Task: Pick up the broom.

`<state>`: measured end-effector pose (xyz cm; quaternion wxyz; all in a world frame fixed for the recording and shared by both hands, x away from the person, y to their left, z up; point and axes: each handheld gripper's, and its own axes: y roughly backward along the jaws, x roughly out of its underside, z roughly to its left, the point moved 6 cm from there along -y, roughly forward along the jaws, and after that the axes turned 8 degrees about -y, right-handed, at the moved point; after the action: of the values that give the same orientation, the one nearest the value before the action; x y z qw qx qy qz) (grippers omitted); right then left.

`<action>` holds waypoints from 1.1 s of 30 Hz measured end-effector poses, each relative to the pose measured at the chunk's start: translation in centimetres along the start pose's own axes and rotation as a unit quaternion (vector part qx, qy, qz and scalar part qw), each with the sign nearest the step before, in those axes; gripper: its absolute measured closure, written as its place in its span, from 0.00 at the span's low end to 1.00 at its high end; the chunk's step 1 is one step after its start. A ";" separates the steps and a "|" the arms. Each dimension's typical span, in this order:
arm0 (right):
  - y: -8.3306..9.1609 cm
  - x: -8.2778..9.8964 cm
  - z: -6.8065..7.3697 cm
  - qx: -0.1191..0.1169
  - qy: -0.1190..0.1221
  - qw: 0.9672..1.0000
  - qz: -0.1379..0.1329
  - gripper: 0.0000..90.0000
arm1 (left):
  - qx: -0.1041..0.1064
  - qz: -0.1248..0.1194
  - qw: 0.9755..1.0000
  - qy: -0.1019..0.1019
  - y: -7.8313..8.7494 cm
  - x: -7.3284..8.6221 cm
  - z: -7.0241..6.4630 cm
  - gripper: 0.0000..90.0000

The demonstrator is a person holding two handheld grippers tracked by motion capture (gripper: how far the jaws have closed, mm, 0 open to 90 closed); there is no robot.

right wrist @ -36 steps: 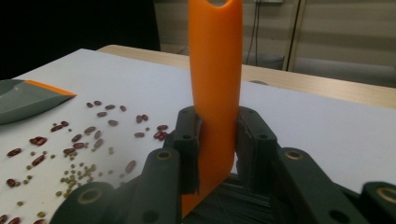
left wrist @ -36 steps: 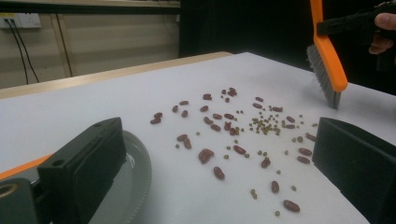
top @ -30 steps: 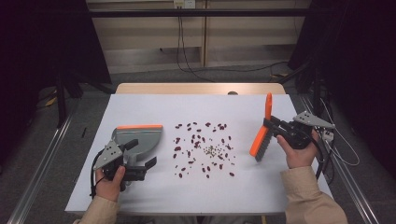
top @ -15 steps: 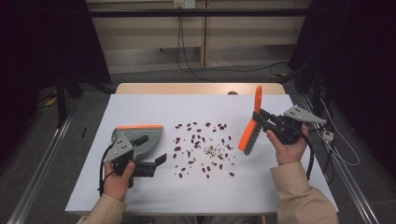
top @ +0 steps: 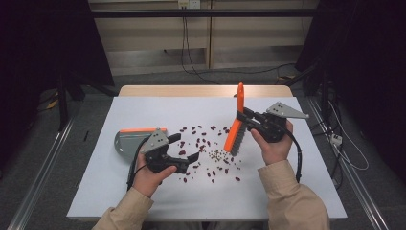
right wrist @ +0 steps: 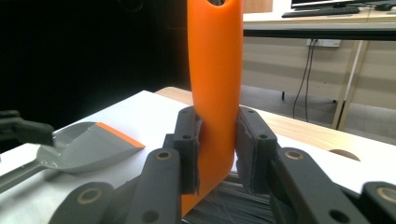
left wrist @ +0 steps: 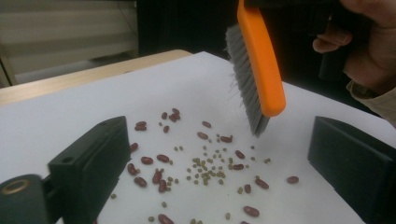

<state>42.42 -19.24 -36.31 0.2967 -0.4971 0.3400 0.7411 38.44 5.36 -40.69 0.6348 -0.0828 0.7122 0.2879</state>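
Note:
Red beans and small green beans (top: 210, 155) lie scattered on the white table (top: 143, 110). My right gripper (top: 245, 117) is shut on the handle of an orange brush (top: 234, 132), which tilts with its grey bristles down over the right edge of the beans. The jaws clamp the handle (right wrist: 215, 56) of the right gripper (right wrist: 217, 140) on both sides. My left gripper (top: 184, 147) stands open just left of the beans; its jaws have just been closing a little, with nothing held between them. Along the left gripper (left wrist: 222, 140) I see beans (left wrist: 205, 163) and the brush (left wrist: 261, 60) beyond.
A grey dustpan with an orange lip (top: 129, 141) lies flat on the table behind the left hand; it also appears as the dustpan (right wrist: 88, 144) in the right gripper view. Cables run across the floor beyond the table's far wooden edge (top: 201, 90).
Both hands have come in toward the middle. The right hand carried the brush left, over the beans. The left gripper moved right, away from the dustpan toward the beans.

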 end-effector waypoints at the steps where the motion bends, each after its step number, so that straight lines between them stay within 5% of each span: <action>1: 0.0 0.0 0.0 0.000 0.000 1.000 0.000 0.80 | 0.003 0.001 1.000 0.003 -0.4 0.0 -0.1 0.08; 12: -2.9 0.3 3.3 -0.027 0.015 0.999 0.009 0.80 | 0.028 0.027 0.999 0.012 -3.9 -0.1 -1.2 0.33; 21: -4.1 0.6 4.6 -0.039 0.018 0.999 0.015 0.80 | 0.021 0.068 0.997 0.026 -5.1 0.7 -1.2 0.58; 23: -4.5 0.7 5.0 -0.036 0.024 0.999 0.018 0.80 | 0.005 0.074 0.997 0.026 -5.0 0.8 -1.0 0.75; 31: -5.3 0.8 6.0 -0.036 0.032 0.999 0.009 0.78 | -0.035 0.081 0.995 0.039 -4.4 1.1 -0.5 0.78; 33: -5.5 0.9 6.1 -0.034 0.030 0.999 0.010 0.69 | -0.043 0.076 0.995 0.042 -4.2 1.1 -0.4 0.78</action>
<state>43.16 -10.99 -36.60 0.2619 -0.5253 0.3284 0.7400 39.95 1.97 -42.99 0.5768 -0.0682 0.7291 0.3620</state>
